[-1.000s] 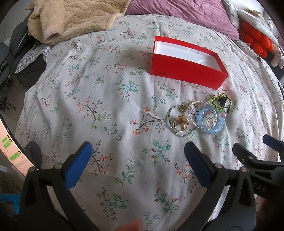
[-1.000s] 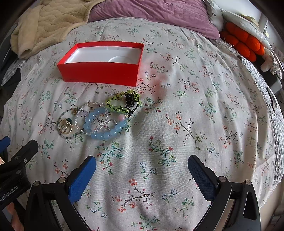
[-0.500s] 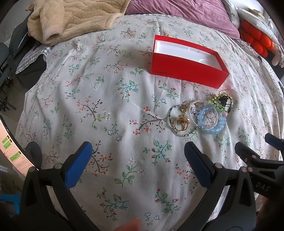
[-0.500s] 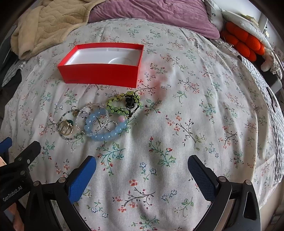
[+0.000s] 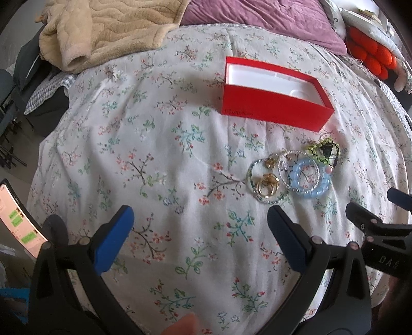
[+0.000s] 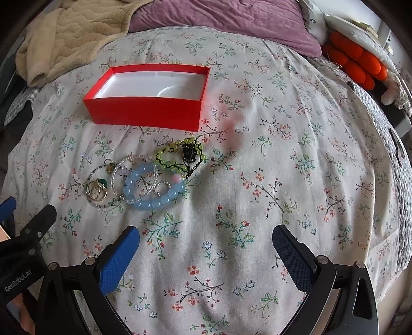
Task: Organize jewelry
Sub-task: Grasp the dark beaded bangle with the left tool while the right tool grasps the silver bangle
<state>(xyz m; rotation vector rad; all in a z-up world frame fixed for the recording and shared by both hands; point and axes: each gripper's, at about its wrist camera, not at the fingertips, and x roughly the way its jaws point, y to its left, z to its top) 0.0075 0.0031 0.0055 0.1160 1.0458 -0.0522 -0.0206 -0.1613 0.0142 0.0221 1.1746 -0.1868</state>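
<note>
An open red box (image 5: 273, 108) with a white lining sits on the floral bedspread; it also shows in the right wrist view (image 6: 146, 110). In front of it lies a cluster of jewelry: a light blue bead bracelet (image 6: 154, 202), a green bead bracelet with a black charm (image 6: 180, 154), a clear bead bracelet (image 6: 121, 175), and gold rings (image 6: 96, 192) inside a thin beaded bracelet. The same cluster shows in the left wrist view, with the blue bracelet (image 5: 312, 192) and the gold rings (image 5: 266, 186). My left gripper (image 5: 200, 237) and right gripper (image 6: 206, 247) are both open and empty, near of the cluster.
A beige blanket (image 5: 103, 33) and a purple pillow (image 6: 231, 18) lie at the far end of the bed. Orange cushions (image 6: 358, 64) sit at the far right. A phone screen (image 5: 15, 221) shows at the left edge, beside the bed.
Both grippers have drawn slightly nearer to the jewelry and box. Nothing was taken hold of.
</note>
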